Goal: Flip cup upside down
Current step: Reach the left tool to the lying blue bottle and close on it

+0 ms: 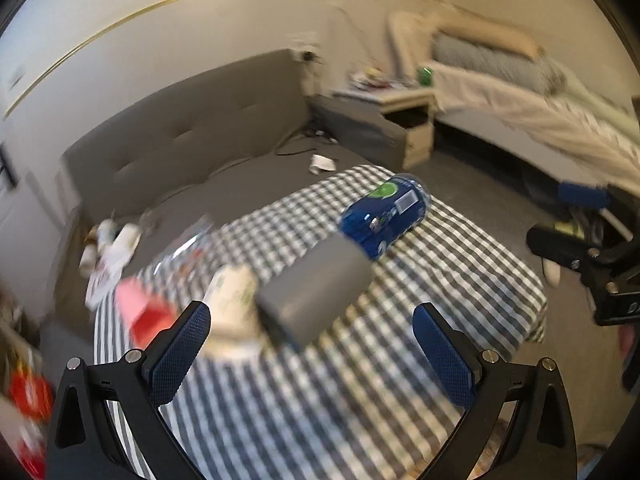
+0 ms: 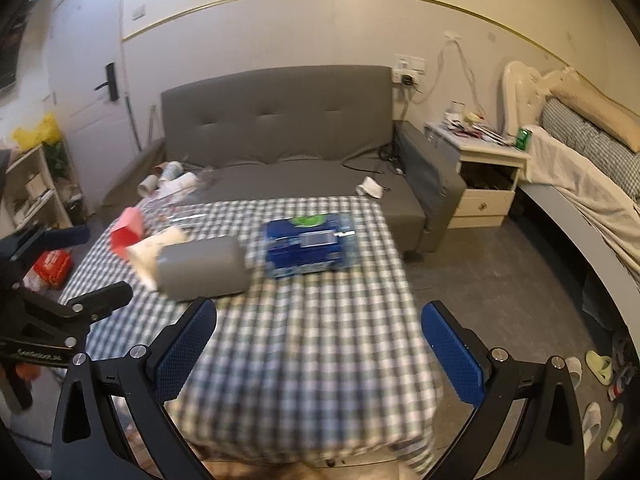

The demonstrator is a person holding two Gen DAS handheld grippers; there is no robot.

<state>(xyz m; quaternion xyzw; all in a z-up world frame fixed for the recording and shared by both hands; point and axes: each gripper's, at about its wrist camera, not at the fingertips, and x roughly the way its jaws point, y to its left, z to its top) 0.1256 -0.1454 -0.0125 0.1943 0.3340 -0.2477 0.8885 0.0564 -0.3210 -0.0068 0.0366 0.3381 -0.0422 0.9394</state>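
Note:
A grey cup (image 1: 316,292) lies on its side on the checked tablecloth (image 1: 360,380), blurred by motion. It also shows in the right wrist view (image 2: 202,268), at the table's left. My left gripper (image 1: 312,344) is open and empty, just in front of the cup. My right gripper (image 2: 318,350) is open and empty, above the table's near half, to the right of the cup. The left gripper's body (image 2: 60,316) shows at the left edge of the right wrist view.
A blue wipes pack (image 2: 310,242) lies beside the cup. A white paper cup (image 1: 234,300) and a red-pink box (image 2: 128,232) lie left of it. A grey sofa (image 2: 288,140), a nightstand (image 2: 484,176) and a bed (image 2: 580,168) stand behind the table.

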